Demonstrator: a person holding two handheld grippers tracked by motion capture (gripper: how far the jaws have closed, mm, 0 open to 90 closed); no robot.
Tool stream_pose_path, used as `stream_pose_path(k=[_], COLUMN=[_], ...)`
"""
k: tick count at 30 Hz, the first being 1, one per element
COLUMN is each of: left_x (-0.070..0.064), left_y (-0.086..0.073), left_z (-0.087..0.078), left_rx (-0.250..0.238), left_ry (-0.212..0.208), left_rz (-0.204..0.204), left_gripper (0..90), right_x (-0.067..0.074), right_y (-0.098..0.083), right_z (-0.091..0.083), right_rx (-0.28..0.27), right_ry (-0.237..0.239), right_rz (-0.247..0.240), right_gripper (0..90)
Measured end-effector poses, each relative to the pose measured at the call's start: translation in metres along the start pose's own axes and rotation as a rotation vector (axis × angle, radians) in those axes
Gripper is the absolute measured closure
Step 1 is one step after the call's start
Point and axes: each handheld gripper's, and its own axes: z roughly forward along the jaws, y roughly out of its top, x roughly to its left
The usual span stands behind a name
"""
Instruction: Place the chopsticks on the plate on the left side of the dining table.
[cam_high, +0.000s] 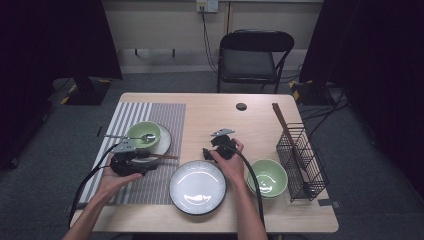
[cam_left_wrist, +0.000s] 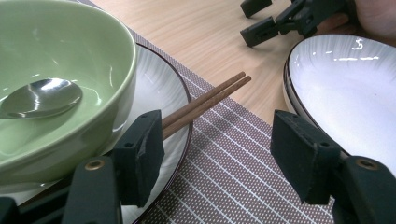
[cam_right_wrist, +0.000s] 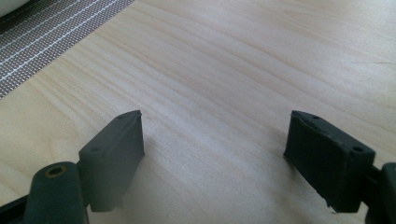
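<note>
A green bowl (cam_high: 143, 133) (cam_left_wrist: 51, 88) holding a metal spoon (cam_high: 135, 137) (cam_left_wrist: 42, 97) stands on a white plate (cam_high: 164, 141) (cam_left_wrist: 159, 93) on the striped placemat (cam_high: 150, 185). A pair of brown chopsticks (cam_high: 162, 156) (cam_left_wrist: 210, 100) rests on that plate's rim, tips pointing right. My left gripper (cam_high: 145, 162) (cam_left_wrist: 219, 144) sits low beside the plate, open; the chopsticks run past its left pad (cam_left_wrist: 149, 140), and nothing is pressed. My right gripper (cam_high: 209, 149) (cam_right_wrist: 215, 149) hovers open over bare wood, also seen as the right gripper (cam_left_wrist: 261, 21) beyond the mat.
An empty white plate (cam_high: 197, 187) (cam_left_wrist: 345, 88) lies at the front centre. A second green bowl (cam_high: 267, 177) stands right of it. A black wire basket (cam_high: 302, 160) with chopsticks (cam_high: 281, 120) is at the right edge. A small dark disc (cam_high: 241, 106) is farther back, with a folding chair (cam_high: 252, 57) behind.
</note>
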Motion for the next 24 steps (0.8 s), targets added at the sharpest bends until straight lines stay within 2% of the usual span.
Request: stream_pose_path(k=[1, 7, 11, 15, 17, 18, 24], left_x=[0.0, 0.002, 0.003, 0.003, 0.003, 0.003, 0.006], left_y=[-0.001, -0.003, -0.004, -0.006, -0.006, -0.005, -0.006], left_z=[0.002, 0.007, 0.011, 0.012, 0.013, 0.012, 0.011], left_rx=[-0.003, 0.023, 0.037, 0.042, 0.032, 0.035, 0.035], left_ry=[-0.004, 0.007, 0.005, 0.012, 0.013, 0.019, 0.006], left_rz=[-0.014, 0.007, 0.001, 0.01, 0.002, 0.016, -0.004], left_gripper=[34.4, 34.7, 34.0, 34.0, 33.5, 33.5, 33.5], right_x=[0.0, 0.0, 0.0, 0.0, 0.0, 0.0, 0.0], right_y=[0.0, 0.0, 0.0, 0.0, 0.0, 0.0, 0.0], right_z=[0.0, 0.0, 0.0, 0.0, 0.0, 0.0, 0.0], right_rx=[0.0, 0.0, 0.0, 0.0, 0.0, 0.0, 0.0], right_ry=[0.0, 0.0, 0.0, 0.0, 0.0, 0.0, 0.0], right_rz=[0.0, 0.0, 0.0, 0.0, -0.001, -0.001, 0.0], right_gripper=[18.7, 18.7, 18.7, 18.7, 18.7, 18.7, 18.7])
